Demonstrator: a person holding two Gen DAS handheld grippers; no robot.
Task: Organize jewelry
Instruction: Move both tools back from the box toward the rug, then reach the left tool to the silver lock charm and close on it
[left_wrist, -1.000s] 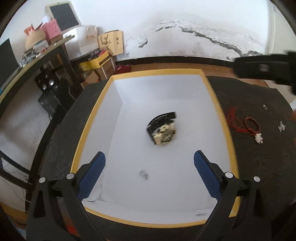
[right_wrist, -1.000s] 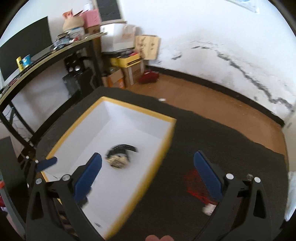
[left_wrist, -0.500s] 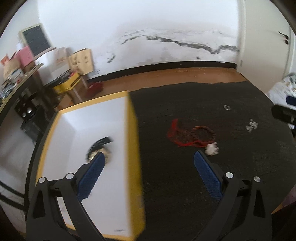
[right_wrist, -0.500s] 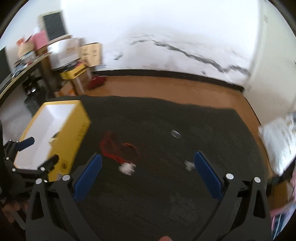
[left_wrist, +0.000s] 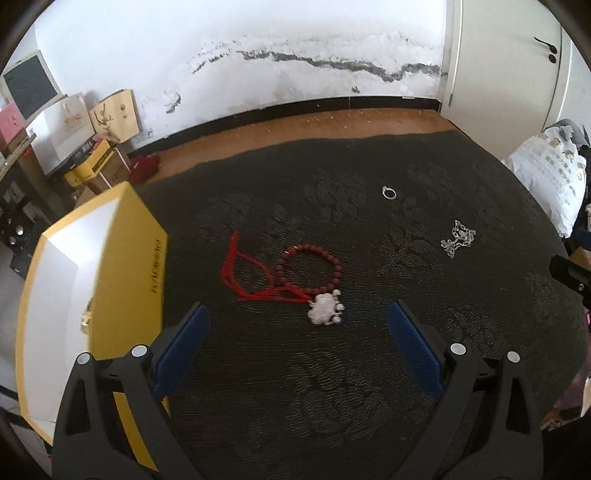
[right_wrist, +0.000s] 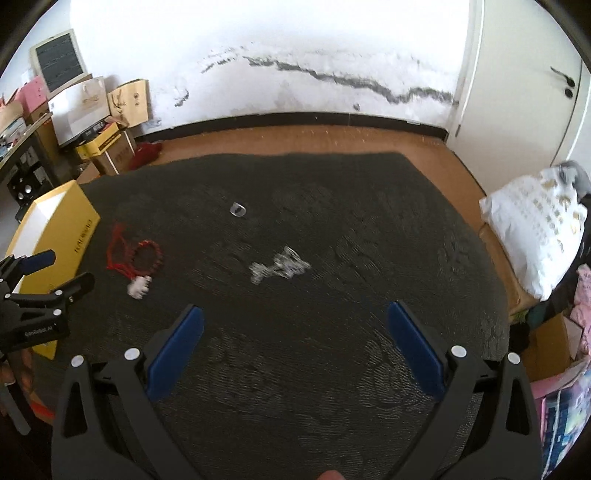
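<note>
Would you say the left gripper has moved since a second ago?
Yes. The left gripper has swung right, away from the yellow-rimmed box, which now sits at the left edge, and it faces the red bead bracelet.

Black claw (left_wrist: 297, 332) frames, blue pads (left_wrist: 183, 345), silver screws.

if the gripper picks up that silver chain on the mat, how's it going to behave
The silver chain lies bunched in a loose heap, so it will probably hang limp and unravel when lifted. Its fine links look light and thin, so the open right gripper may struggle to pinch it off the dark mat.

Beaded bracelet (left_wrist: 308, 267), ring (left_wrist: 389, 192), chain (left_wrist: 457, 238) on mat
</note>
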